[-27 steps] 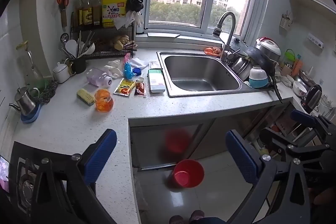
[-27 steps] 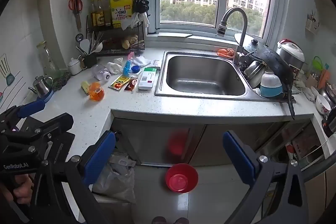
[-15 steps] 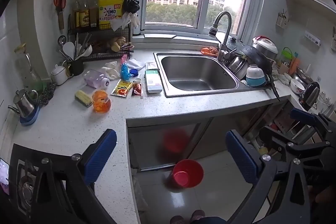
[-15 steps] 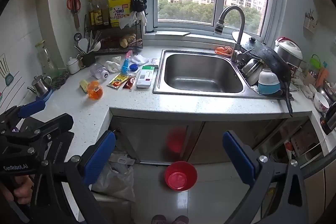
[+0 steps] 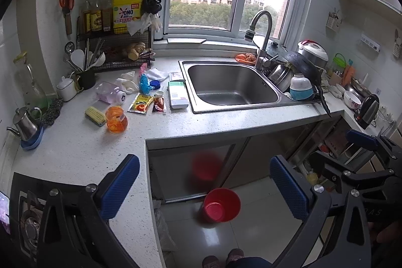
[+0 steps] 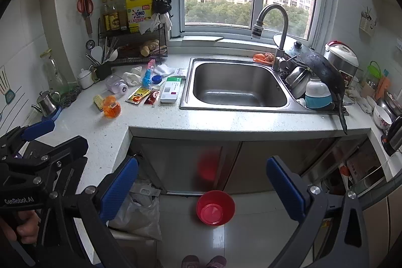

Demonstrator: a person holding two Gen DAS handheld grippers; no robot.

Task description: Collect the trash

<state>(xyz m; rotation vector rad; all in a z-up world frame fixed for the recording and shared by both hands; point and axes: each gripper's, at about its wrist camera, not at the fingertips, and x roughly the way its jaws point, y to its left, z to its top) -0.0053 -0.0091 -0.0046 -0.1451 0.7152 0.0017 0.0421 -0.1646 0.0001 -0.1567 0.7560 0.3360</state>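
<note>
Litter lies on the white counter left of the sink: a yellow sachet, a red sachet, a white-and-green box, an orange plastic tub, a clear bottle on its side, a blue wrapper and crumpled tissue. A red bucket stands on the floor in front of the cabinet, also in the right wrist view as the red bucket. My left gripper and right gripper hang open and empty, well short of the litter.
A steel sink has stacked dishes and a black pan on its right. A small steel kettle and a stove sit at the left. A white plastic bag lies under the counter corner. A person's feet show below.
The scene has slid slightly left in both views. Nothing on the counter has moved, and both grippers have stayed open and empty.
</note>
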